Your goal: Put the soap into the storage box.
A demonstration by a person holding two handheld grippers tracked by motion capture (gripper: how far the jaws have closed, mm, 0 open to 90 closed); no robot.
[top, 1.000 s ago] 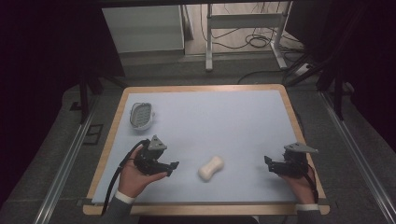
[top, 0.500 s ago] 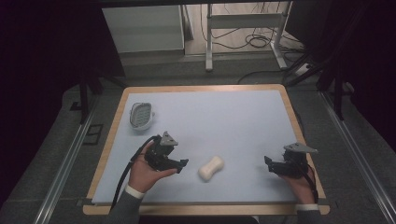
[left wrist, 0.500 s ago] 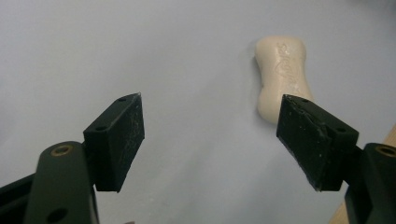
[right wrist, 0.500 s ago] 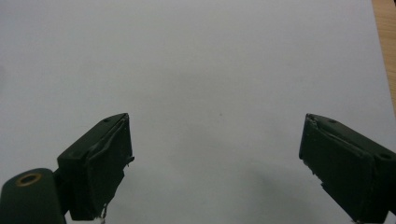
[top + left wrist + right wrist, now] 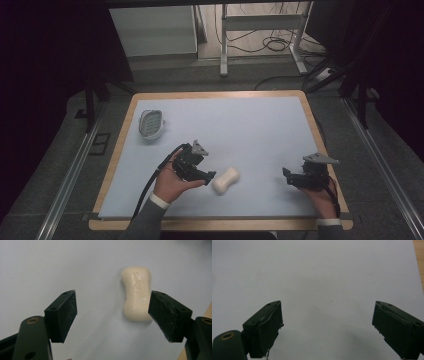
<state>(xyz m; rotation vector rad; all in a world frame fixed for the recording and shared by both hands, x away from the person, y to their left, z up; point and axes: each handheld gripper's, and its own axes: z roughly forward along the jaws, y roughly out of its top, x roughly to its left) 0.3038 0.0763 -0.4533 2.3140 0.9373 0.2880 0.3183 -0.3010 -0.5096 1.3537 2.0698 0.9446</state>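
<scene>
At table centre, toward 6 o'clock: bar of soap [image 5: 226, 180], cream, waisted, lying flat on the pale blue mat [image 5: 250, 130]; embossed lettering on top in the left gripper view [image 5: 137, 292], too blurred to read.
Left gripper [image 5: 209, 176]: held at about 7 o'clock of the mat, jaws spread wide, gripping nothing; tips just beside the soap's 9 o'clock end, contact hard to judge; in its own view [image 5: 112, 315] soap lies off-centre, by the right-hand jaw.
Right gripper [image 5: 286, 175]: at about 4 o'clock, well apart from the soap, jaws released wide [image 5: 327, 325], bare mat between them.
Soap dish [image 5: 151, 123]: white, ridged, at 10 o'clock near the wooden table edge [image 5: 118, 150], well apart from both grippers.
Between soap and dish: bare mat, plus the left hand [image 5: 172, 182] and its trailing cable [image 5: 150, 185].
</scene>
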